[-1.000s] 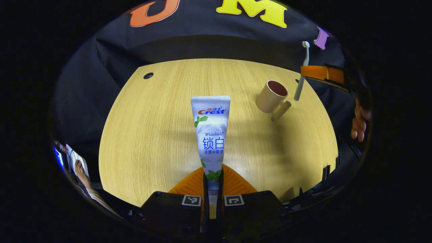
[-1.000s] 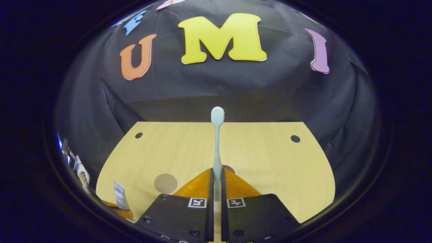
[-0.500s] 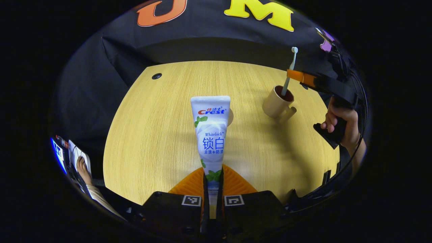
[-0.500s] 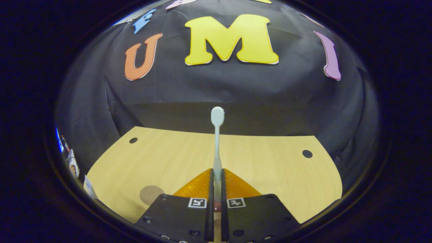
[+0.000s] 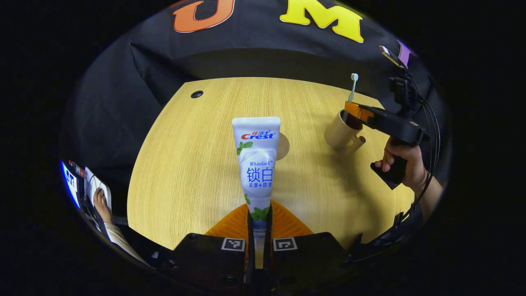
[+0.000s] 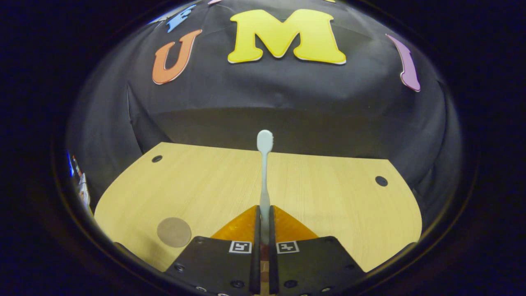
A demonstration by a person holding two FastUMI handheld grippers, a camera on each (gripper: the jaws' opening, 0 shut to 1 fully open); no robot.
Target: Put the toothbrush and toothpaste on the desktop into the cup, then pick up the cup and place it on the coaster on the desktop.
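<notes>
My left gripper (image 5: 259,218) is shut on the lower end of a white toothpaste tube (image 5: 257,160), which stands upright above the wooden desktop (image 5: 193,164). At the far right a beige cup (image 5: 340,132) with a handle stands on the desktop. The right gripper (image 5: 354,111) hovers right over its mouth, shut on a pale toothbrush (image 5: 352,86) whose lower end dips into the cup. In the right gripper view the toothbrush (image 6: 264,172) rises straight up from my right gripper (image 6: 263,222), brush head on top. A round brown coaster (image 6: 174,232) lies at the lower left; behind the tube its edge shows as the coaster (image 5: 283,146).
A hand (image 5: 404,164) holds the right gripper's grip at the right. Dark cable holes (image 5: 197,94) sit near the desktop's back corners. At the far left edge a person's hand (image 5: 99,202) rests by a lit screen.
The right gripper has come down with the toothbrush, so its lower end now sits deeper in the cup. My left gripper still holds the toothpaste upright and has drifted slightly.
</notes>
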